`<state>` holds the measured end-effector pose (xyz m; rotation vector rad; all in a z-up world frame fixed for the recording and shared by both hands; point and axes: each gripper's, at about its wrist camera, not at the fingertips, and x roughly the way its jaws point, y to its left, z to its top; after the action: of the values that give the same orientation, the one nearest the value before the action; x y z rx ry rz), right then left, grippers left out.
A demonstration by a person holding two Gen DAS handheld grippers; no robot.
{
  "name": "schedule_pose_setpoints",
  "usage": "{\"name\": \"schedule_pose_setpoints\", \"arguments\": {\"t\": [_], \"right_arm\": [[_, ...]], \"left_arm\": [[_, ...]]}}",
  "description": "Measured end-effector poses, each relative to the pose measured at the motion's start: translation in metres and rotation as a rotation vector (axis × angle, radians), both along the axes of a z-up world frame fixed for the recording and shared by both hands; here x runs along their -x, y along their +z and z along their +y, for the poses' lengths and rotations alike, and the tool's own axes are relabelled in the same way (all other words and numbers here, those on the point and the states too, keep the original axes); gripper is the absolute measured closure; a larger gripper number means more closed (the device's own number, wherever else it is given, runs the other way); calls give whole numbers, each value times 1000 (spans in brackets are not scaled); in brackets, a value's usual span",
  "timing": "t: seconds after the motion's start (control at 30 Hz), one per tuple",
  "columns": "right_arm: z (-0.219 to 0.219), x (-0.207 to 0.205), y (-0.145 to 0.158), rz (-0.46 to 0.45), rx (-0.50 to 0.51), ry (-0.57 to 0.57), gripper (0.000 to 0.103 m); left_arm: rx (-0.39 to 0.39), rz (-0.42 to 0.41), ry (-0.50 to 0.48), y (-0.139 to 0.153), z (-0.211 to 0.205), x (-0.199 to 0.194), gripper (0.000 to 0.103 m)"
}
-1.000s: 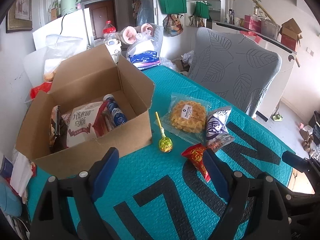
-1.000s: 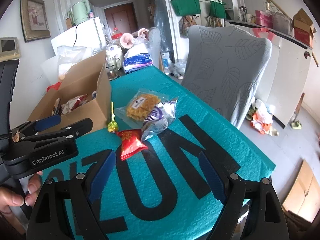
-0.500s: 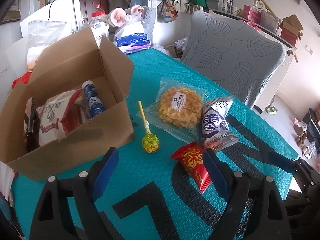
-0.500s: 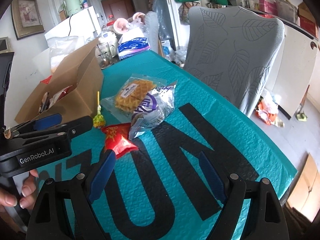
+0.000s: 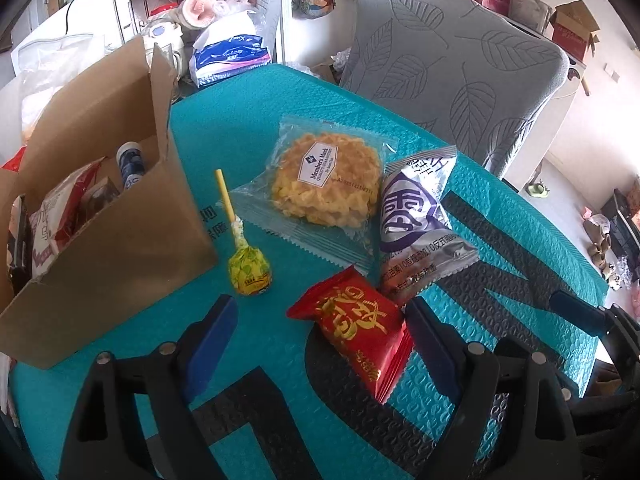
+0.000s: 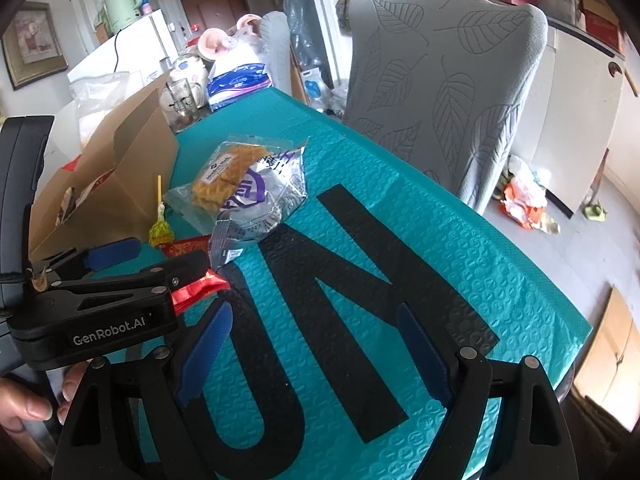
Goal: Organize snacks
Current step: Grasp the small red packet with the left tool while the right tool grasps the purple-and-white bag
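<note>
- Four loose snacks lie on the bumpy teal table mat [image 5: 248, 120]: one shiny red crinkly snack packet [image 5: 356, 326], one silver and purple puffy snack bag [image 5: 420, 216], one round yellow waffle cake in a clear wrapper [image 5: 324, 184], one yellow-green wrapped lollipop on a stick [image 5: 249, 268].
- One open brown cardboard box [image 5: 120, 248] stands just left of them, with more snacks inside.
- The left gripper [image 5: 320, 336] is spread wide around the red packet, nothing pinched.
- The right gripper [image 6: 316, 340] is spread wide over bare mat.

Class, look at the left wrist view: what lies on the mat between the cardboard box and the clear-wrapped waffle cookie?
A lollipop in a yellow-green wrapper lies between the cardboard box and waffle cookie, its stick pointing away from the camera.
</note>
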<state>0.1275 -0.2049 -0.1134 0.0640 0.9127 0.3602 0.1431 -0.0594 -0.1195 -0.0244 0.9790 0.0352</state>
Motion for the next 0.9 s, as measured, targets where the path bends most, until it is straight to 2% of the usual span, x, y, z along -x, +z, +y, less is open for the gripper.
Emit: {"name": "schedule_pose_setpoints", "arguments": {"t": [0.13,0.43,0.63,0.73,0.83,0.9], "right_arm": [[-3,0,3,-9,-13,-16,17],[8,-1,5,-11,-31,6,17],[20,-9,6,-15,-38,35,17],[28,-19,7,-25,-42,51,17],[35,-29,7,-21,-62,75,17],[42,-35,5,-14,-78,93,17]], "left_arm": [[17,0,8,-1,8,6,17],[-20,-2,61,-7,33,17,17],[-7,-61,67,-2,43,26,17],[-12,-83,55,4,47,28,25],[-4,-68,46,5,51,25,27],[21,-58,42,1,52,23,37]]}}
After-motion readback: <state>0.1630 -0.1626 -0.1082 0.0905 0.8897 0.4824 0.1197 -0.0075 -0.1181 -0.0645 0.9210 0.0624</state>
